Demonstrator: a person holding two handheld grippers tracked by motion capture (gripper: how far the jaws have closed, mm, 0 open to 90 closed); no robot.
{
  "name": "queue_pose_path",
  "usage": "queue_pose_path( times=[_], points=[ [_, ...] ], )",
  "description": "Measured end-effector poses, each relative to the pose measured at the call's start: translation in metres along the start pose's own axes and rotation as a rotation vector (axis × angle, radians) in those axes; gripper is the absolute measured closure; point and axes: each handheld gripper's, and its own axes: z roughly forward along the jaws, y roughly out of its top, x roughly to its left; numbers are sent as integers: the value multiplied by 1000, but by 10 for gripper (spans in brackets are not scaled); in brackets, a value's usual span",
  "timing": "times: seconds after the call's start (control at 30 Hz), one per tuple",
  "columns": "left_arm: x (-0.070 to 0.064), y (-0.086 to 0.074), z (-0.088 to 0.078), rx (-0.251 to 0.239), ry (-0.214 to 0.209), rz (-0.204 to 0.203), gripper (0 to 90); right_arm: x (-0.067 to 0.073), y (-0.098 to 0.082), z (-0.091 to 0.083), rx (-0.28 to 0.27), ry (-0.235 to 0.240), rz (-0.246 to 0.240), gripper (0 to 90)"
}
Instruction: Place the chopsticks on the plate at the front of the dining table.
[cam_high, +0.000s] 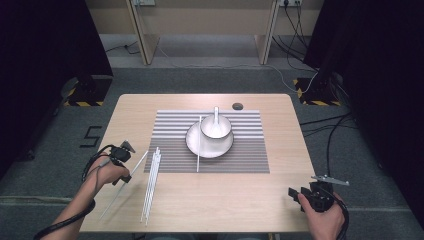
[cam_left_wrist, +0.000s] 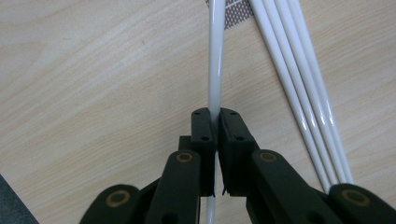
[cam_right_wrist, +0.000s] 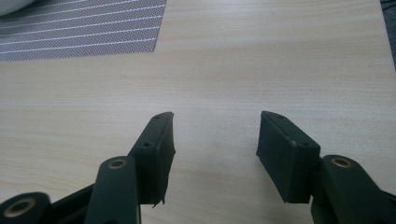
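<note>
Nearest the lens in the left gripper view, the left gripper (cam_left_wrist: 216, 122) has its two black jaws pressed together on a single white chopstick (cam_left_wrist: 215, 60). The stick passes straight between the pads, running on from the jaw tips toward the corner of the striped placemat (cam_left_wrist: 233, 14) and showing again below the pads, back toward the hand. In the high view the same left gripper (cam_high: 125, 176) sits at the near left of the wooden table (cam_high: 280, 195), and the held chopstick (cam_high: 135, 167) lies on a slant: its far end points up and right toward the placemat's (cam_high: 250, 150) near left corner, its near end down and left toward the table's front edge. Whether it rests on the wood or is lifted just off it cannot be told.

Just to the right of it lies a bundle of white chopsticks (cam_high: 151, 185), close together, with their long axis nearly front to back and leaning slightly right at the far end. In the left gripper view these loose chopsticks (cam_left_wrist: 303, 93) run beside the held one without touching it.

One more chopstick (cam_high: 198, 145) lies across the rim of the white plate (cam_high: 195, 145) on the placemat, with a white bowl (cam_high: 216, 129) on the plate and a spoon (cam_high: 216, 114) in the bowl.

The right gripper (cam_right_wrist: 215, 135) stands wide open over bare wood, holding nothing; in the high view the right gripper (cam_high: 296, 196) is at the table's near right corner.
</note>
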Motion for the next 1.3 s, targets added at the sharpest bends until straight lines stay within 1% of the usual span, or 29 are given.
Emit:
queue_pose_path(
  times=[0.1,0.2,0.53,0.63,0.77,1.0,1.17,1.3],
  points=[
    [-2,3,-1,-11,3,-3,850,0,0,0,1,0,2,462],
    [-4,6,-2,-14,-3,-4,850,0,0,0,1,1,1,462],
    [-11,15,-4,-17,-10,4,850,0,0,0,-1,2,0,462],
    [-13,16,-4,-35,-13,-2,850,-1,0,0,-1,1,0,462],
    [-15,18,-4,-36,-15,5,850,0,0,0,-1,2,0,462],
    [-20,25,-8,-42,-16,14,850,-1,0,0,-4,2,0,462],
    [-24,29,-9,-54,-24,9,850,-1,0,-1,-4,2,3,462],
    [-26,31,-9,-57,-23,9,850,0,0,-1,-2,2,6,462]
  ],
)
